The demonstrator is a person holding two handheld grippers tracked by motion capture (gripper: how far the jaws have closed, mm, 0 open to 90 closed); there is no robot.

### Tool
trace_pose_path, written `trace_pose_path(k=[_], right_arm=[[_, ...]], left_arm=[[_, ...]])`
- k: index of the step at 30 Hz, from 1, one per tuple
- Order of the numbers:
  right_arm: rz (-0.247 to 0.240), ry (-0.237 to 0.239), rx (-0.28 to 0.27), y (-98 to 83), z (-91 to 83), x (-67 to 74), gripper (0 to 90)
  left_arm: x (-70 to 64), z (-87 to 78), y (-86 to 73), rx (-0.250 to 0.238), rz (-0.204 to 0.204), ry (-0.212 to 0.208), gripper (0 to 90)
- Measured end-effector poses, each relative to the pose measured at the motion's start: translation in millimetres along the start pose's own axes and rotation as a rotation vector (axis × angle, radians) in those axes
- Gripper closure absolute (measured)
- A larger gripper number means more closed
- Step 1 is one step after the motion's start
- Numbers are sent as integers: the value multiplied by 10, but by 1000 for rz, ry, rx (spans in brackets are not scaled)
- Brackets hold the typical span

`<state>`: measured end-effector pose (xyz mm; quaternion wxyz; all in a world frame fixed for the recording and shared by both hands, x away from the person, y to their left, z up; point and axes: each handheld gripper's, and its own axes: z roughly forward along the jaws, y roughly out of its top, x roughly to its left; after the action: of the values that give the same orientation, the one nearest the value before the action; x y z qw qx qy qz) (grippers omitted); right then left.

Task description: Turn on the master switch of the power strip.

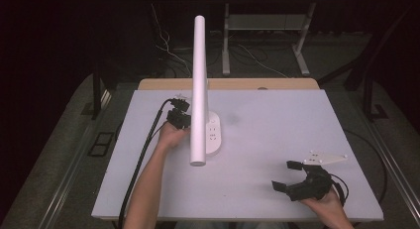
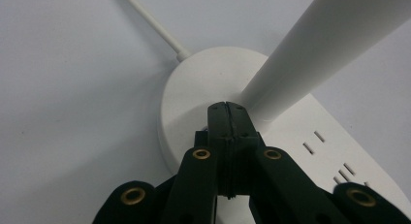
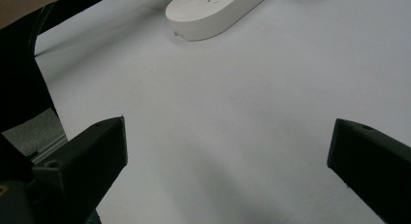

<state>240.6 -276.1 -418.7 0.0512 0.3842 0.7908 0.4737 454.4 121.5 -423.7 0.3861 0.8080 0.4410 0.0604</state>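
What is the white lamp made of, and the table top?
The white lamp looks like smooth matte plastic: an even white tube and base with moulded socket slots. The table top seems a pale matte board, perhaps laminate; flat, dull, hardly any shine.

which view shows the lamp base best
The left gripper view: the lamp base is close up, with its round end, socket slots, cord and the shut left gripper touching it. The high view shows the base small, partly behind the white tube. The right gripper view shows its far end.
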Motion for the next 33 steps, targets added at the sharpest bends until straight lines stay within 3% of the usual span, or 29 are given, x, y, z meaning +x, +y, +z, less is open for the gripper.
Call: trace_pose_path(k=[4, 6, 17, 25, 33], right_arm=[[1, 2, 3, 1, 3, 5, 3], [-3, 2, 0, 0, 2, 3, 3], [3, -5, -2, 1, -8, -9, 3], [1, -4, -8, -1, -20, -24, 3], [11, -6, -8, -2, -20, -31, 2]], left_arm=[[6, -2, -2, 2, -15, -1, 900], [11, 5, -18, -21, -27, -8, 900], [-27, -5, -19, -19, 1, 21, 900], [8, -66, -1, -21, -4, 33, 899], [91, -150, -25, -67, -19, 0, 896]])
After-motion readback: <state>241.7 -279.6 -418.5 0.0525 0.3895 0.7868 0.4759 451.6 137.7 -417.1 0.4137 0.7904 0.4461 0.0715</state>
